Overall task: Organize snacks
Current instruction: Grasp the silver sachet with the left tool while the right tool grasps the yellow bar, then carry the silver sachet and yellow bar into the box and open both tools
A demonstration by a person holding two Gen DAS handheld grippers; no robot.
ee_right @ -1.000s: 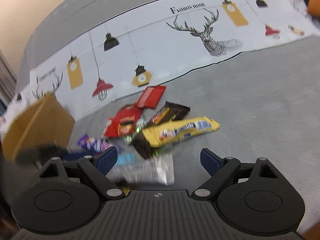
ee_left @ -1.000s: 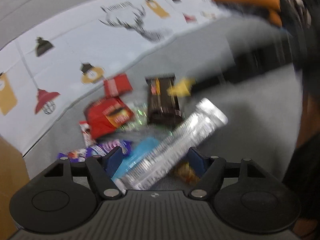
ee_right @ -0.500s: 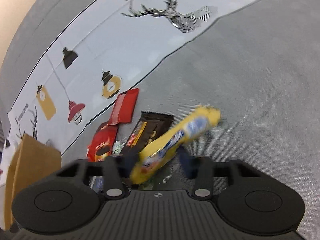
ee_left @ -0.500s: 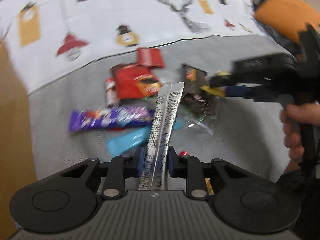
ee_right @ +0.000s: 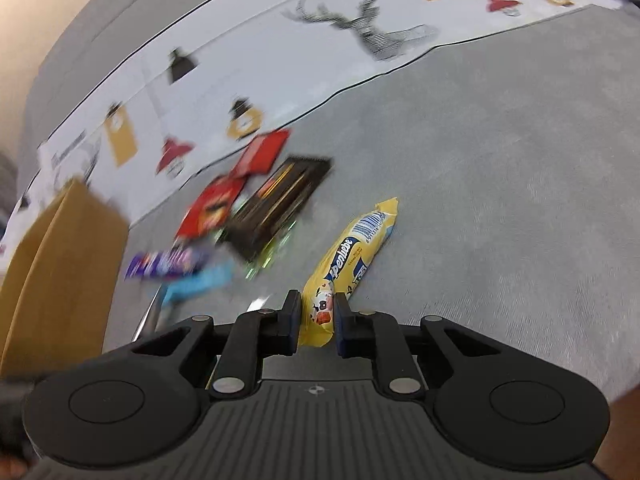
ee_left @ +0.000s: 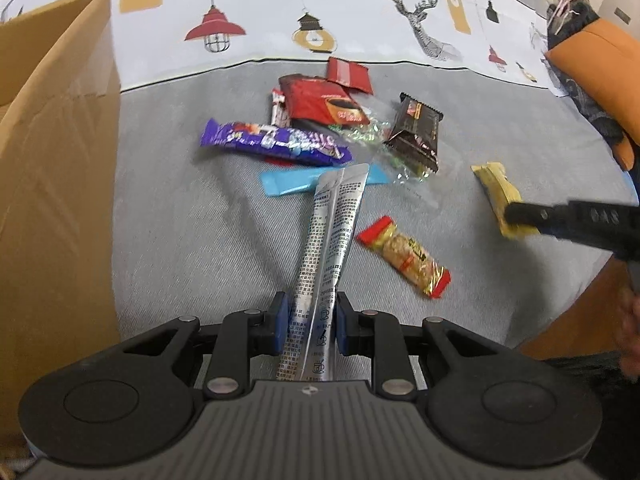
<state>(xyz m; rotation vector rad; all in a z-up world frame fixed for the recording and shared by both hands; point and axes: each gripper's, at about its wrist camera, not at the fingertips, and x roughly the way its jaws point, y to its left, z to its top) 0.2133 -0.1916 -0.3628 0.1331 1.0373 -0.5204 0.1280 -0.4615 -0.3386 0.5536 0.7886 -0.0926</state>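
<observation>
My left gripper point(ee_left: 308, 324) is shut on a long silver sachet point(ee_left: 332, 240) and holds it above the grey cloth. My right gripper point(ee_right: 316, 320) is shut on a yellow snack bar point(ee_right: 352, 256); it also shows at the right of the left wrist view point(ee_left: 500, 196). Loose snacks lie on the cloth: a purple bar point(ee_left: 272, 142), a blue strip point(ee_left: 292, 180), a red pouch point(ee_left: 324, 100), a small red packet point(ee_left: 348, 74), a dark brown pack point(ee_left: 418, 132) and an orange-and-red candy bar point(ee_left: 406, 256). A cardboard box point(ee_left: 52, 168) stands at the left.
A white printed cloth point(ee_left: 280, 12) with lamps and deer runs along the back. An orange cushion point(ee_left: 600, 68) lies at the far right. Crinkled clear wrap point(ee_left: 372, 132) lies among the snacks. The box also shows at the left of the right wrist view point(ee_right: 60, 264).
Both grippers closed on their snacks: the left on the silver sachet, the right on the yellow bar. Both have lifted and swung; the box has come into the left view.
</observation>
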